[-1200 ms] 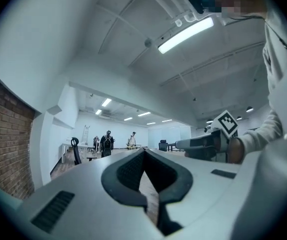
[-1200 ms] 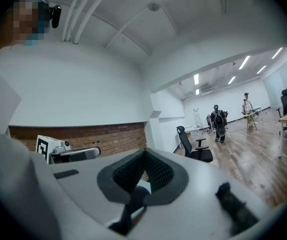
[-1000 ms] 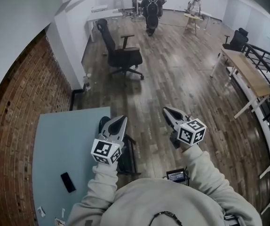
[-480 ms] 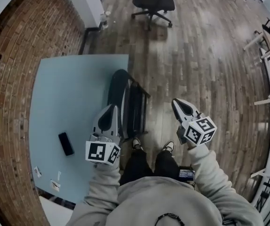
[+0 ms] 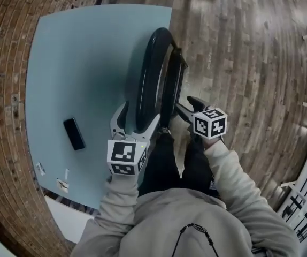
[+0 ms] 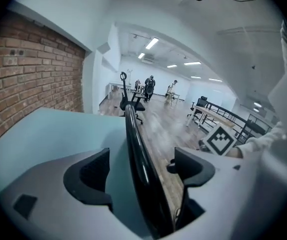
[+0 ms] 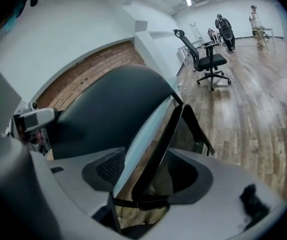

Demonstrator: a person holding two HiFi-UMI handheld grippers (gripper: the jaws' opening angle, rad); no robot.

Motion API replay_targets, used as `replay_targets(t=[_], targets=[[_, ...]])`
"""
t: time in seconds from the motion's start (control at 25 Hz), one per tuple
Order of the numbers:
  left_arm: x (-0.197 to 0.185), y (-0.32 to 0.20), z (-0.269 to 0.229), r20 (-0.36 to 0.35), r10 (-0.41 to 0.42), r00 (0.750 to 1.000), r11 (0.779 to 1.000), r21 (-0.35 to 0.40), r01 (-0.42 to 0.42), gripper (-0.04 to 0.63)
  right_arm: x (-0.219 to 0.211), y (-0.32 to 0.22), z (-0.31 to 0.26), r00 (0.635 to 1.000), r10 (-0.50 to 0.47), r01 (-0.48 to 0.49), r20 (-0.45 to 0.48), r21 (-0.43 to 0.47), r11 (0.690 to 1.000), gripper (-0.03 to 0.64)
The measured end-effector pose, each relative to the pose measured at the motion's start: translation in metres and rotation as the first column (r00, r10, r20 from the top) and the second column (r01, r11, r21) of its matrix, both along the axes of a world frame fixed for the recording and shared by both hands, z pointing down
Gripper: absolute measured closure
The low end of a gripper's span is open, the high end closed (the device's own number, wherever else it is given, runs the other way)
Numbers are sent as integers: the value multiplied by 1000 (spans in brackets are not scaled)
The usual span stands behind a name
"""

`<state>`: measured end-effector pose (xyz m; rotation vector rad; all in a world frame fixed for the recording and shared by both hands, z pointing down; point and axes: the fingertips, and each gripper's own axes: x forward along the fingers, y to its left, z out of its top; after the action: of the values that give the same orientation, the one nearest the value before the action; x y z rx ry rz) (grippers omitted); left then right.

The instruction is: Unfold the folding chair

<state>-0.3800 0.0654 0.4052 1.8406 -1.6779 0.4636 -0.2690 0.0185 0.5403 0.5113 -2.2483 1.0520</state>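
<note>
The folded black folding chair (image 5: pixel 152 74) stands on edge on the wood floor, against the side of a light-blue table (image 5: pixel 78 52). My left gripper (image 5: pixel 137 123) straddles the chair's top rim (image 6: pixel 133 139). Its jaws are opening, with the rim between the pads and a gap on each side. My right gripper (image 5: pixel 188 106) sits at the chair's right side. Its jaws are opening too, around a thin black frame bar (image 7: pixel 166 134) that its pads do not press. The chair's dark backrest (image 7: pixel 108 109) fills the left of the right gripper view.
A black phone (image 5: pixel 74 133) and small paper tags (image 5: pixel 62 184) lie on the table. A brick wall (image 5: pixel 4 90) runs behind it. My legs and shoes stand just behind the chair. A black office chair (image 7: pixel 208 59) and people (image 7: pixel 225 29) are far across the room.
Both grippers dropped from mid-air down onto the chair, and my head tilted down over it. Their jaws, shut before, now stand apart around the rim and the frame bar.
</note>
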Motion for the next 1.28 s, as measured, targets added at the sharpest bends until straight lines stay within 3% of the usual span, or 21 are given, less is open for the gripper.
replay_targets(t=[0.24, 0.36, 0.44, 0.52, 0.56, 0.84, 1.08, 1.28], targets=[[-1, 1, 27, -152, -19, 988, 1000, -15, 16, 206, -37, 14, 85, 993, -39, 28, -108, -104, 994, 326], [14, 1, 37, -160, 29, 987, 999, -39, -36, 227, -48, 20, 119, 984, -48, 24, -170, -143, 989, 305], [17, 1, 39, -151, 5, 989, 999, -44, -12, 382, -58, 29, 132, 978, -75, 39, -194, -183, 982, 305], [9, 0, 41, -133, -47, 990, 999, -32, 43, 488, -70, 40, 142, 972, -129, 83, -197, -226, 971, 307], [6, 0, 41, -131, -64, 989, 998, -25, 61, 502, -74, 45, 145, 969, -146, 96, -200, -240, 966, 314], [6, 0, 44, -123, -85, 989, 996, -41, 80, 515, -62, 45, 146, 973, -88, 30, -214, -262, 965, 366], [31, 0, 38, -123, -13, 992, 999, -36, 9, 506, -33, 42, 143, 975, -116, 69, -189, -238, 969, 380], [35, 1, 46, -187, -84, 979, 996, 12, 88, 509, 28, 35, 147, 985, -101, 56, -143, -286, 957, 416]])
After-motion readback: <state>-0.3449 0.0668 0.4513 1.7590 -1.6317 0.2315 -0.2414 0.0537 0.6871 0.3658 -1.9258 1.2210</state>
